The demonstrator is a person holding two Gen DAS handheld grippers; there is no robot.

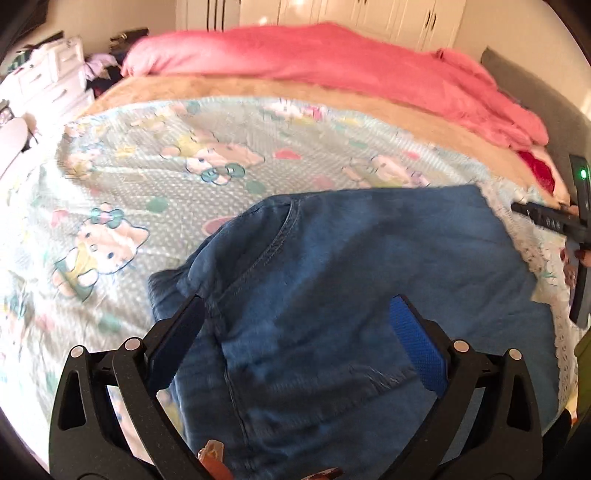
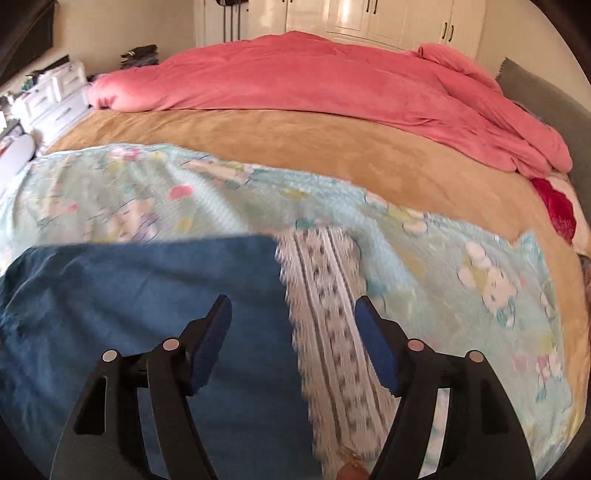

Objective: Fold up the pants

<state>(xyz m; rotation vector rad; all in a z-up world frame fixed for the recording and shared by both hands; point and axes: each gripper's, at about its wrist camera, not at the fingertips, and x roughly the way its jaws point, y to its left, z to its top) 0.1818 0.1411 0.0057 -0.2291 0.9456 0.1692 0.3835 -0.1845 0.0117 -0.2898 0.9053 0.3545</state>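
Blue denim pants (image 1: 351,266) lie folded on a light cartoon-print sheet (image 1: 147,166) on the bed. In the left wrist view my left gripper (image 1: 295,306) is open, its jaws spread above the pants near the waist and pocket seam. The right gripper's black body (image 1: 546,218) shows at that view's right edge. In the right wrist view my right gripper (image 2: 293,306) is open and empty above the right edge of the pants (image 2: 147,295), where they meet the lace-trimmed border (image 2: 332,314) of the sheet.
A pink duvet (image 2: 314,81) is bunched along the far side of the bed, over a tan blanket (image 2: 332,147). A red item (image 2: 557,210) lies at the right. White drawers (image 2: 55,99) stand at the far left, white wardrobes (image 2: 369,18) behind.
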